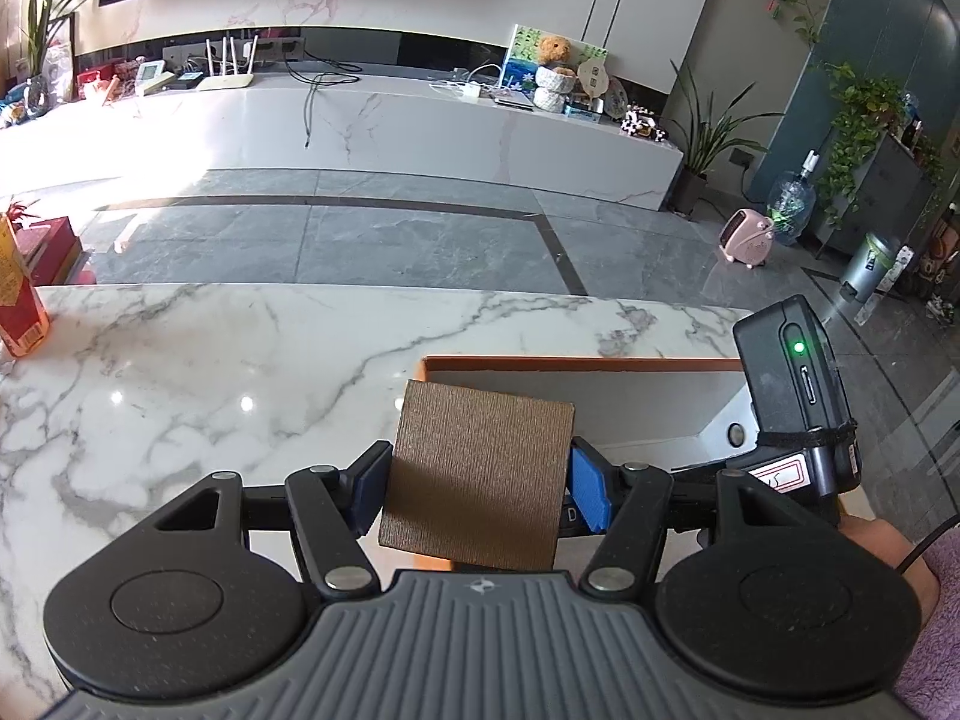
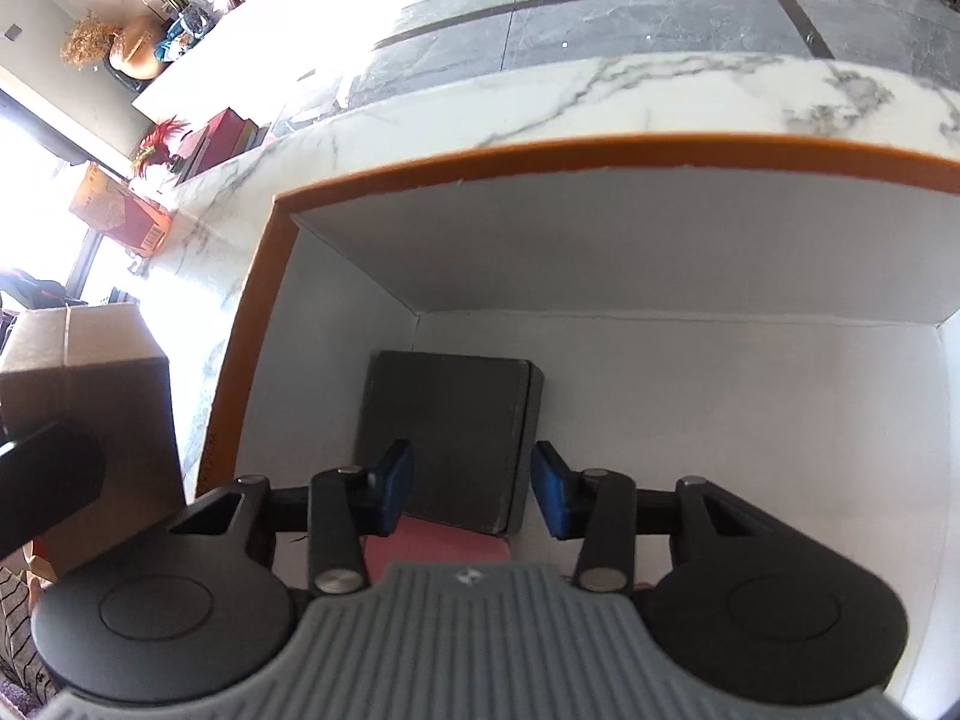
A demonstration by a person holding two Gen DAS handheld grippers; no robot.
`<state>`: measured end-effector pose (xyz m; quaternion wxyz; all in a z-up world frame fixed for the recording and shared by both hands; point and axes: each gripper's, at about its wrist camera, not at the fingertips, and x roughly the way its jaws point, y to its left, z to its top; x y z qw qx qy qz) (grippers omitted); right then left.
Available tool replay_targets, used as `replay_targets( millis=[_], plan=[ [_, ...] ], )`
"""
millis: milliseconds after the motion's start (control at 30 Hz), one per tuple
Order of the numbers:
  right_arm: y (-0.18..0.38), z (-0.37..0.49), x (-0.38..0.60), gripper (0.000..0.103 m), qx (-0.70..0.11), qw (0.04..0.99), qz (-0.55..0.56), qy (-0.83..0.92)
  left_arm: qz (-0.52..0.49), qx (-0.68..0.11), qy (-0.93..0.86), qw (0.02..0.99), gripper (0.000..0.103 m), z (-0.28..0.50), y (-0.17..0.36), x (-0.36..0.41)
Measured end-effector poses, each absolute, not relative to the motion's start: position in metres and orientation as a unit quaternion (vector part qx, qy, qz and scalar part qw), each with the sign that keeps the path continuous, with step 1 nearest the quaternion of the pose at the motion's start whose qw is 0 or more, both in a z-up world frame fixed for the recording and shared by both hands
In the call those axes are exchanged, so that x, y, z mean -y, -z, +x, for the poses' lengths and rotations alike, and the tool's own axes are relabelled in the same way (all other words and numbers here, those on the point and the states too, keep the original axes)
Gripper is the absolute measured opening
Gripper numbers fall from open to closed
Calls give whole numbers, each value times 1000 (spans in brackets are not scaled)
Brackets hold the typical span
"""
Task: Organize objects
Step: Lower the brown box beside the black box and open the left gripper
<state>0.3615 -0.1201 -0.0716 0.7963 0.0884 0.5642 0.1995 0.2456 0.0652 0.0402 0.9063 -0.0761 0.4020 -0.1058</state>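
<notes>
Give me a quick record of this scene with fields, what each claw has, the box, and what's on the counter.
left claw: shut on brown square tile, held above the box edge
right claw: inside the box, astride dark square block; contact unclear
box: open, orange rim, white inside
under dark block: pink item
surface: white marble counter
other: red-orange carton at far left

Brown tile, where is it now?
Left wrist view: brown tile clamped in the left hand-held gripper, above the near-left corner of the orange-rimmed box.
</notes>
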Motion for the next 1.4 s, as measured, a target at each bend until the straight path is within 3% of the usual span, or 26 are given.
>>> replay_targets(
  millis=[300,400,533,833,1200,1400],
  plan=[
    [35,333,176,45,-503,857,-19,-105,-69,-473,132,869,72,279,1,2],
    [42,331,194,36,-510,855,-18,-93,-86,-501,126,852,72,292,23,12],
    [49,331,209,31,-515,854,-10,-75,-116,-524,120,835,72,303,41,17],
    [53,330,217,30,-513,855,-5,-77,-119,-559,82,817,72,309,60,18],
    [58,329,206,27,-513,854,-12,-90,-141,-556,91,814,72,301,44,-3],
    [60,334,199,29,-520,842,53,-132,-123,-489,94,859,69,281,7,-22]
  ],
)
